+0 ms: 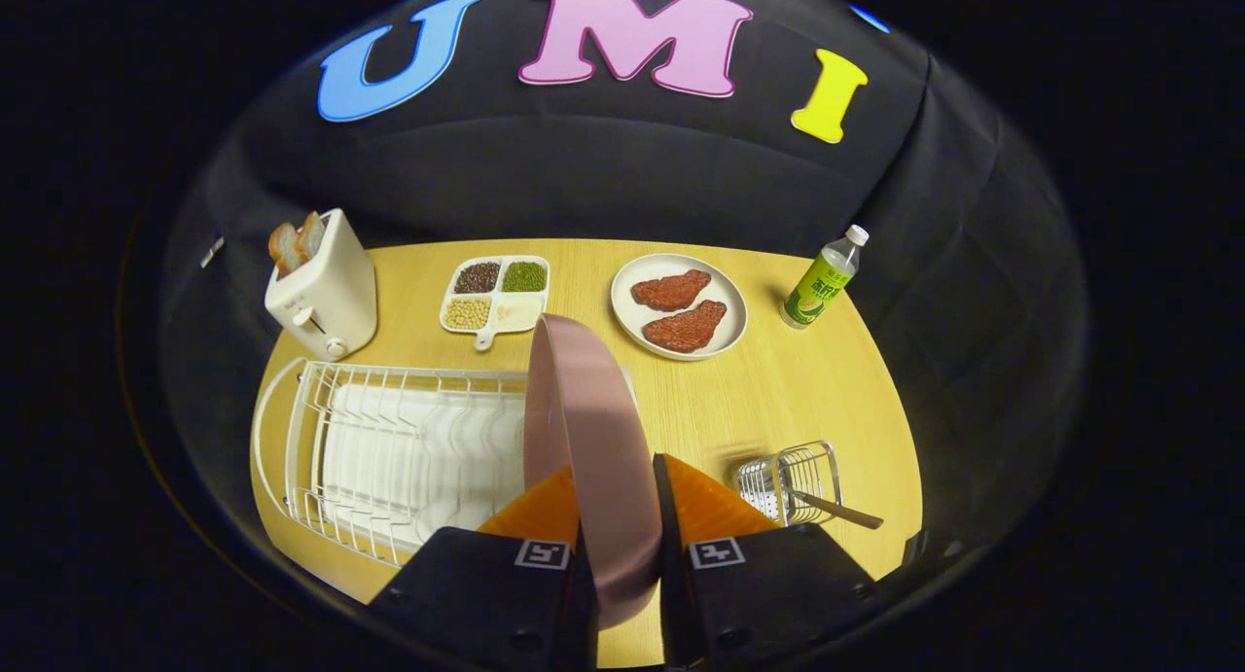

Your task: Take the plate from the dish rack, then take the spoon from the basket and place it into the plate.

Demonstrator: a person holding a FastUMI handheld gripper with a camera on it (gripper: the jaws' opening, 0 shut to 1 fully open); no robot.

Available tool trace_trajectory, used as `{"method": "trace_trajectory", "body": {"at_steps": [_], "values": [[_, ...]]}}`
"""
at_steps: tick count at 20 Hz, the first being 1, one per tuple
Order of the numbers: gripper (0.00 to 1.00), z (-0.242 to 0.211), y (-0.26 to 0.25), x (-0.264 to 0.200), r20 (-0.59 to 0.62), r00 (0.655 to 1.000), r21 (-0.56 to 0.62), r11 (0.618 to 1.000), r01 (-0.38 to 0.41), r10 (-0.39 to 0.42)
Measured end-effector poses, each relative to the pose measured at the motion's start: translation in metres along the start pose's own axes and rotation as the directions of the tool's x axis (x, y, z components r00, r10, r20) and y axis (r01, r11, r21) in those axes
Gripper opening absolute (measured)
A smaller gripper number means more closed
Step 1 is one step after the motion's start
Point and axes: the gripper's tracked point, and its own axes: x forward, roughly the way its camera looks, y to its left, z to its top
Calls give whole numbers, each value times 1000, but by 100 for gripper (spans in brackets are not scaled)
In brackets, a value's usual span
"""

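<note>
A black cloth wall (622, 176) closes the booth behind a light wooden table (778, 400). On the table's near left lies a white wire dish rack (389, 448). The pink plate (588, 429) stands on edge, lifted above the rack's right end, and runs up from between the fingers; the gripper (618, 512) pinches it, one finger pressing each face. At the far left is a white toaster (326, 288) with bread slices in it. Far of the pink plate lie a white divided tray of beans (496, 298) and, to the right, a white plate with two red meat pieces (679, 305). A green bottle (822, 281) stands far right. Near right, just beside the right finger, a small wire basket (790, 477) holds the wooden-handled spoon (838, 510).
</note>
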Motion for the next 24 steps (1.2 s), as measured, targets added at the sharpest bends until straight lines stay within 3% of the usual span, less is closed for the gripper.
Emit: {"method": "trace_trajectory", "body": {"at_steps": [4,7,10,13,18,24], "values": [[29,-11,2,-42,23,987,127,979,-162,160],[29,-42,4,-74,14,957,207,935,-286,290],[29,-91,4,-98,-27,928,303,888,-347,372],[29,-154,5,-118,-97,899,365,855,-368,428],[29,-243,5,-109,-190,867,435,831,-347,461],[29,-275,23,-64,-217,838,531,781,-328,500]]}}
